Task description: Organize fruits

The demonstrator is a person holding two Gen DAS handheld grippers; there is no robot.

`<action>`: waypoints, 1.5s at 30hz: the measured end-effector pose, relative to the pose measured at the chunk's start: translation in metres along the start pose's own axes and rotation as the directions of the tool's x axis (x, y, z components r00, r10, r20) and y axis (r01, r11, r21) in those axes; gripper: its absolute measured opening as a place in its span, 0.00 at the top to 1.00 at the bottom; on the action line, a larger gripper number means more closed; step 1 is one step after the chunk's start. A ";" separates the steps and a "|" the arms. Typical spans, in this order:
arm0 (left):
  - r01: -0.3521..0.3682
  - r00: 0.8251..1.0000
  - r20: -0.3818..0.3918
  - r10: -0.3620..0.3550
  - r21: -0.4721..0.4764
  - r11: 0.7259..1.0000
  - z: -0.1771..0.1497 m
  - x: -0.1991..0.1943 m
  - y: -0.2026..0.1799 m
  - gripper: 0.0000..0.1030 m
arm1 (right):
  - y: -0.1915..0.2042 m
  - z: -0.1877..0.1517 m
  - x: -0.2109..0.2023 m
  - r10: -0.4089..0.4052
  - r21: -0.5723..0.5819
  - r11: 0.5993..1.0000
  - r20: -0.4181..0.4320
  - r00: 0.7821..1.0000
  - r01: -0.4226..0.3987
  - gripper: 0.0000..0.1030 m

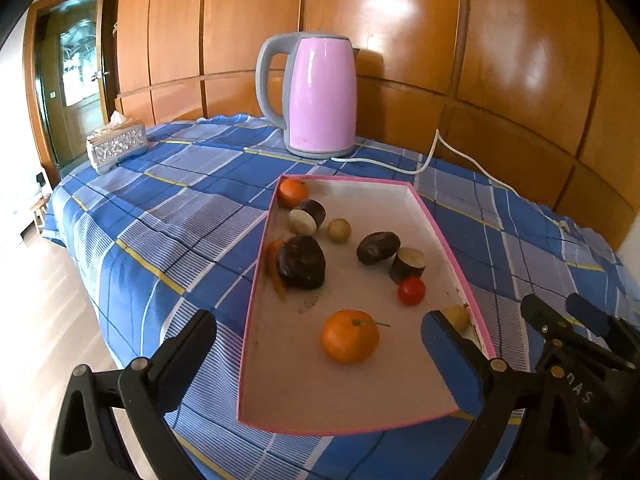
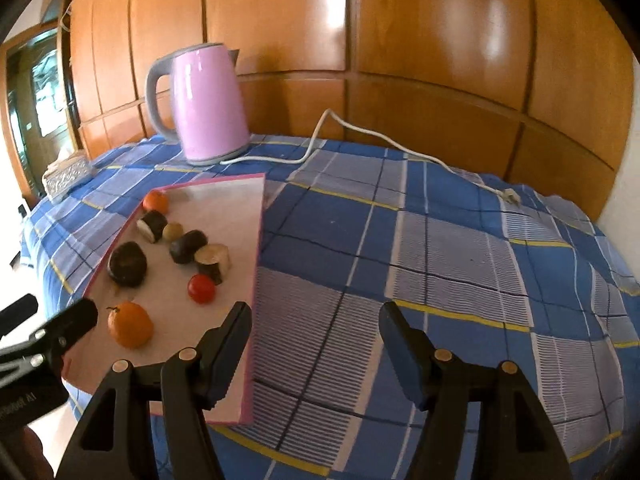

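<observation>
A shallow white tray with a pink rim (image 1: 440, 232) lies on the blue checked cloth. It holds an orange (image 1: 351, 336) near the front, a second orange (image 1: 294, 192) in the far corner, a red tomato (image 1: 411, 291), several dark purple pieces (image 1: 301, 262) and two small yellowish fruits (image 1: 339, 230). My left gripper (image 1: 319, 318) stands wide open over the tray's near end; the front orange shows between its fingers, untouched. My right gripper (image 2: 314, 310) is open and empty over the cloth just right of the tray rim (image 2: 258, 264).
A pink kettle (image 1: 320, 96) stands behind the tray, its white cord (image 2: 360, 132) trailing right to a loose plug (image 2: 512, 196). A silver tissue box (image 1: 116, 146) sits at the far left corner. The table edge drops to the floor on the left; wooden panels back it.
</observation>
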State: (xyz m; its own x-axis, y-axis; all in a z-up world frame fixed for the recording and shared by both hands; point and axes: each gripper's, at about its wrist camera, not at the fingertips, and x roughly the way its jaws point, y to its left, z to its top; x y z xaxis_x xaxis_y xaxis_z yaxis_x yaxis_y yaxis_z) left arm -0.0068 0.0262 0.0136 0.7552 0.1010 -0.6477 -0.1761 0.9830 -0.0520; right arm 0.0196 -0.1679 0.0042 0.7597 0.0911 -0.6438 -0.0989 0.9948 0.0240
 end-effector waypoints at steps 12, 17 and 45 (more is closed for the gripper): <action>-0.040 0.999 0.017 0.040 -0.010 0.999 -0.001 0.000 0.001 0.00 | 0.003 -0.003 -0.001 -0.001 -0.010 1.000 -0.002 1.000 0.001 0.35; -0.050 0.999 0.015 0.051 -0.037 0.998 0.000 0.001 0.005 0.00 | 0.006 -0.003 -0.002 0.001 -0.024 1.000 0.002 1.000 -0.001 0.34; -0.044 0.999 0.019 0.044 -0.042 0.998 0.002 -0.001 0.005 0.00 | 0.012 -0.002 -0.002 0.009 -0.049 0.999 0.006 1.000 -0.008 0.34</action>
State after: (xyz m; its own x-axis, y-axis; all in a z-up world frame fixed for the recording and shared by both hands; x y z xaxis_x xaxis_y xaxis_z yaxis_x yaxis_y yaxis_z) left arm -0.0073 0.0312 0.0159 0.7583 0.1474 -0.6350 -0.2352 0.9703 -0.0557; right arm 0.0158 -0.1564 0.0038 0.7625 0.0999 -0.6392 -0.1366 0.9906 -0.0081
